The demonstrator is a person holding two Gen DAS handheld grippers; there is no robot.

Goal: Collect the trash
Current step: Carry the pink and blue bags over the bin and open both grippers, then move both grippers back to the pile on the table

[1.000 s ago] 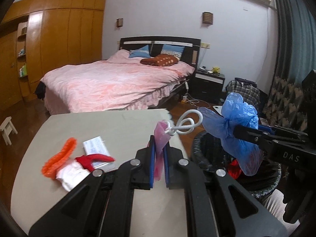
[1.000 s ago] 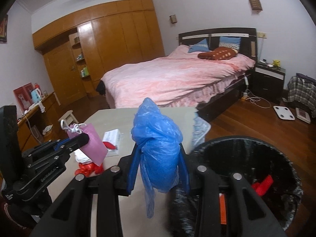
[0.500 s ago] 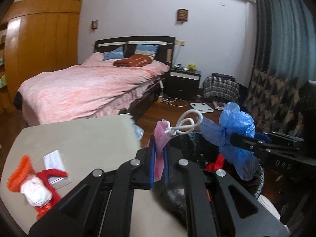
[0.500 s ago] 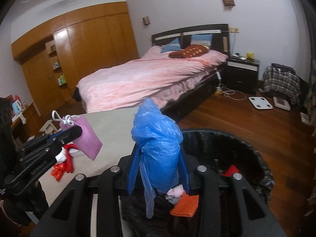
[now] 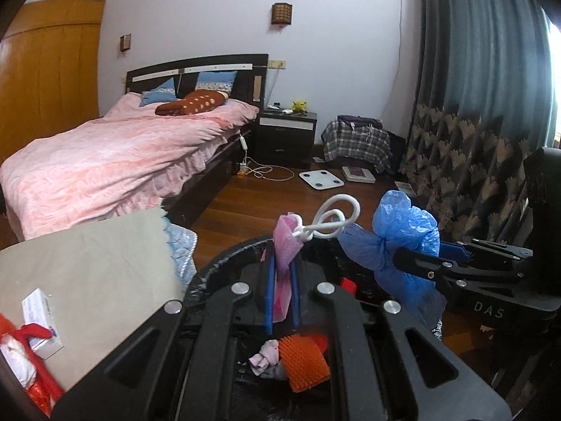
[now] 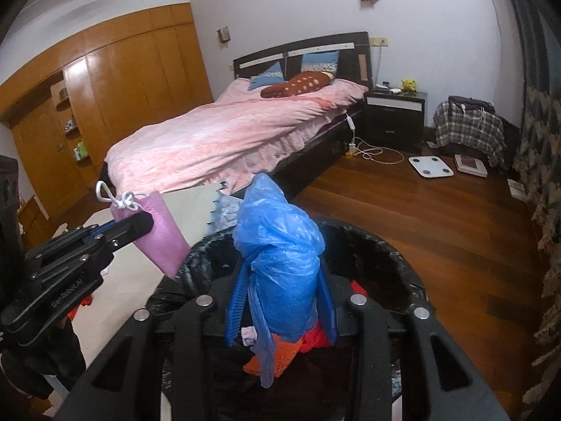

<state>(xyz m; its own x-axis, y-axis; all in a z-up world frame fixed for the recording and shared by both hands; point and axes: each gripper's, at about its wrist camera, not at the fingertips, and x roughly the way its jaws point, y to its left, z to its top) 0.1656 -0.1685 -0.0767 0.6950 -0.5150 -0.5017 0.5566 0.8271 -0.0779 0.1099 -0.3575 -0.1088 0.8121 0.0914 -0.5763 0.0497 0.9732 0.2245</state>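
My left gripper [image 5: 281, 282] is shut on a small pink bag [image 5: 284, 242] with a white cord loop [image 5: 333, 219], held above the black trash bin [image 5: 217, 270]. My right gripper [image 6: 280, 301] is shut on a crumpled blue plastic bag [image 6: 280, 245], also above the bin [image 6: 385, 245]. The bin holds an orange bristly piece [image 5: 303, 361], red scraps and a pale cloth. In the right wrist view the left gripper [image 6: 140, 222] holds the pink bag [image 6: 157, 235] just left of the bin's rim.
A grey table [image 5: 87, 273] stands left of the bin, with a white box [image 5: 40, 315] and a red-and-white item [image 5: 21, 358] on it. Behind are a pink bed [image 5: 115, 161], a nightstand [image 5: 285, 137], a floor scale [image 5: 320, 179] and curtains [image 5: 473, 140].
Both grippers have swung right from over the table to over the trash bin, each holding its bag. The bin's contents now show beneath them.
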